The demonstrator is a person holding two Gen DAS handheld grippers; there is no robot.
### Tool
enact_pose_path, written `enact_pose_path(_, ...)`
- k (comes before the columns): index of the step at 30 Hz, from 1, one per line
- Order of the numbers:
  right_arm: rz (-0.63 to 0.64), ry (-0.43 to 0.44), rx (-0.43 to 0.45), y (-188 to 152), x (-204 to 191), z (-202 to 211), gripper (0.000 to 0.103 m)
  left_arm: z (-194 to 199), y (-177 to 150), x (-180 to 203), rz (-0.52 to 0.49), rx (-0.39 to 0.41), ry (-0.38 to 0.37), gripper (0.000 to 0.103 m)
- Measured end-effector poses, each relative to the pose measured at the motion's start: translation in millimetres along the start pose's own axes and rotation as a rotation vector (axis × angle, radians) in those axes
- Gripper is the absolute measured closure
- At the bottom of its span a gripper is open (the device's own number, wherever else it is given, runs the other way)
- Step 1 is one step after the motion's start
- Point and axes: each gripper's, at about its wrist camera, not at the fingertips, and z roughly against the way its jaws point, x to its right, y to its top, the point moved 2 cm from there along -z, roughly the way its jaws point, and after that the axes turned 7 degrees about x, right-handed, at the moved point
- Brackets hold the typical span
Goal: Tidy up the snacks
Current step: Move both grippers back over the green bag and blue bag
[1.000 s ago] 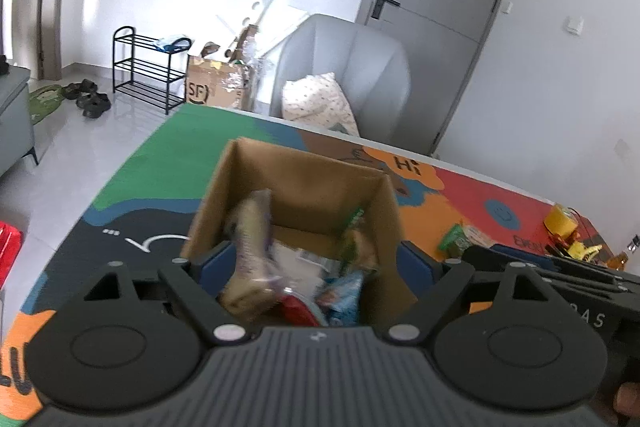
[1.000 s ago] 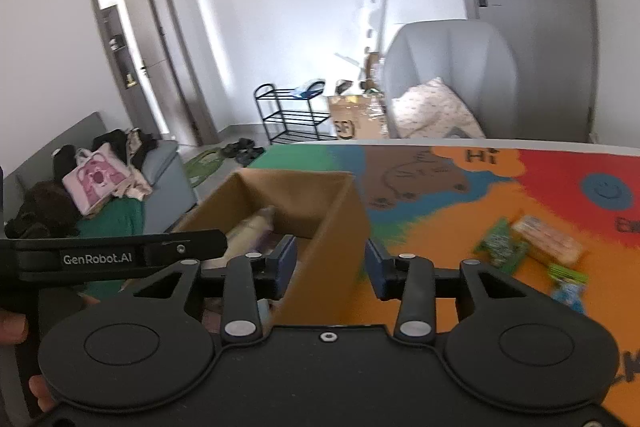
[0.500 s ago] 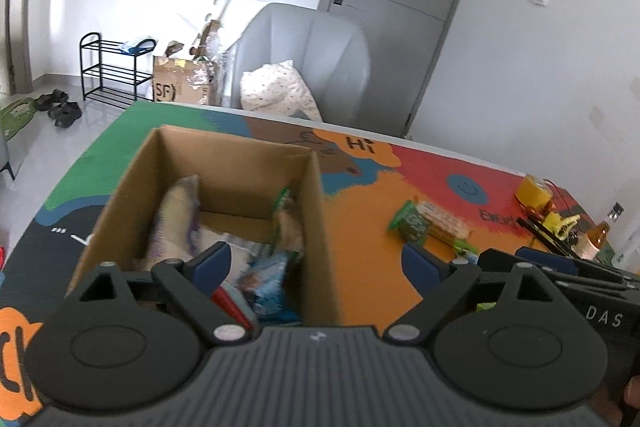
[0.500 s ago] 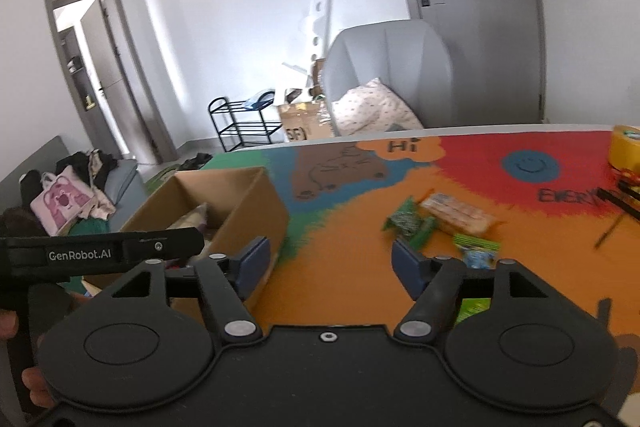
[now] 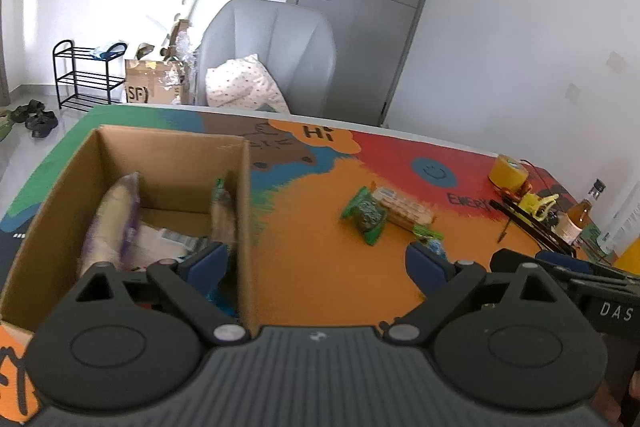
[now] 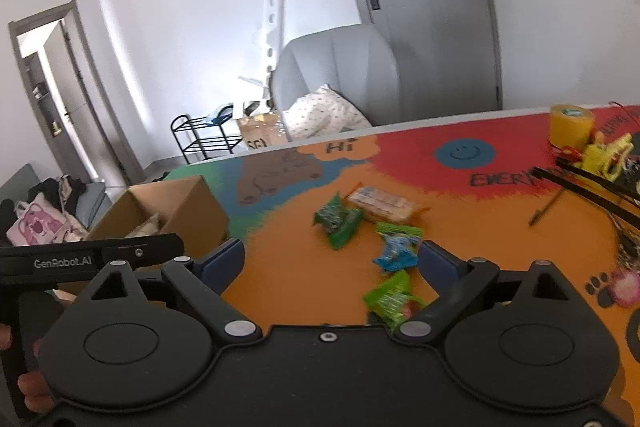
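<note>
Just ahead of the right gripper (image 6: pixel 331 261), wide open and empty, sit loose snack packets (image 6: pixel 397 247); the box (image 5: pixel 168 163) is beside the left gripper (image 5: pixel 316 261), also open. Crinkly wrappers could easily slide away during a shallow pinch.

**Colours/patterns, current frame**

Table mat (image 6: pixel 320 279): mostly orange, red zone at far right edge with blue smiley circle (image 6: pixel 464 153), green far left corner, brown bear patch, black lettering. Cardboard box (image 5: pixel 168 163): plain tan. Snacks: dark green packet (image 6: pixel 335 219), beige wafer pack (image 6: pixel 382 205) with orange ends, blue-white pouch (image 6: pixel 397 251), lime green pouch (image 6: pixel 390 297) with red spot. Tape roll (image 6: pixel 570 125): yellow. Both grippers black, blue finger pads (image 6: pixel 222 261). Armchair (image 5: pixel 272 55) grey; pillow (image 5: pixel 244 89) white, small dots.
</note>
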Motion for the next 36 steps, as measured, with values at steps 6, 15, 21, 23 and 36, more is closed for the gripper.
enact_pose_path(6,-0.025,-0.032,-0.010,-5,18,2,0.008,-9,-4,16,-0.025,-0.015,-0.025,0.008)
enact_pose_path(15,-0.035,-0.050,-0.026,-14,34,0,0.009,-25,-10,36,-0.053,-0.048,-0.061,0.008)
enact_pose_path(21,-0.064,-0.046,-0.061,-21,43,-11,0.025,-35,-15,40,-0.057,-0.050,-0.068,0.009)
enact_pose_path(23,-0.072,-0.036,-0.077,-24,44,-17,0.033,-39,-17,40,-0.057,-0.061,-0.069,0.010)
enact_pose_path(36,-0.077,-0.007,-0.153,-37,45,-54,0.043,-59,-23,51,-0.085,-0.078,-0.083,0.020)
